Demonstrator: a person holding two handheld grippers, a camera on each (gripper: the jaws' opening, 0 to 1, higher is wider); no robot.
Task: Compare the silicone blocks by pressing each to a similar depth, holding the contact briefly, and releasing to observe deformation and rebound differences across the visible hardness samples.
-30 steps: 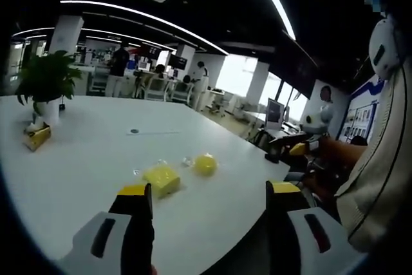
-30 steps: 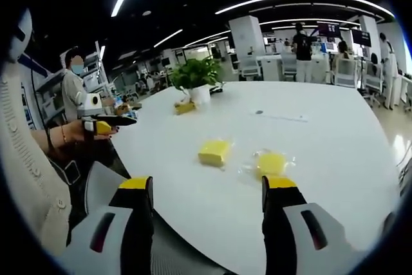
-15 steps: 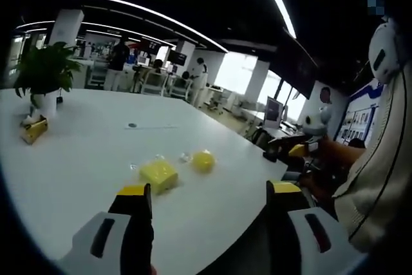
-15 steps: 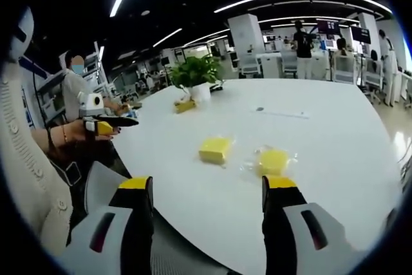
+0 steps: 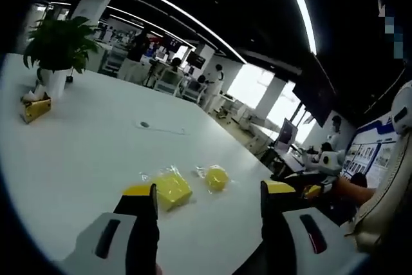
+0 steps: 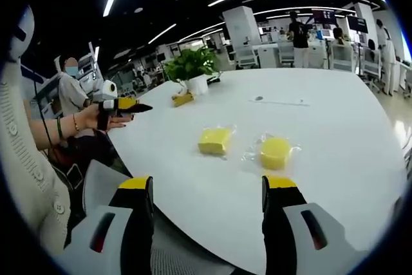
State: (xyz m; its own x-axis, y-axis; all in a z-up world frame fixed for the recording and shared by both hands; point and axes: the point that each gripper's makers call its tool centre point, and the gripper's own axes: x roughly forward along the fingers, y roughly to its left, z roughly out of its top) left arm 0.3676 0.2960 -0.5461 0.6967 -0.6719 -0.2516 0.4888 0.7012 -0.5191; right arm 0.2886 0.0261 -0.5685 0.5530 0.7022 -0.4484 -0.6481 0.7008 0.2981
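Left tool [image 5: 207,194] was open, holding nothing, above the white counter [image 5: 77,146]; right tool [image 6: 207,188] open too; square yellow block [image 6: 214,140] and round yellow block [image 6: 275,152] lay side by side in clear wrappers, apart; potted plant [image 6: 190,69] stood farther back

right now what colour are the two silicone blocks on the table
Both yellow: the square block and the round block, each in clear wrapping, clearest in the right gripper view.

Glossy clear wrap [image 6: 248,154] around matt yellow blocks [image 6: 214,140].
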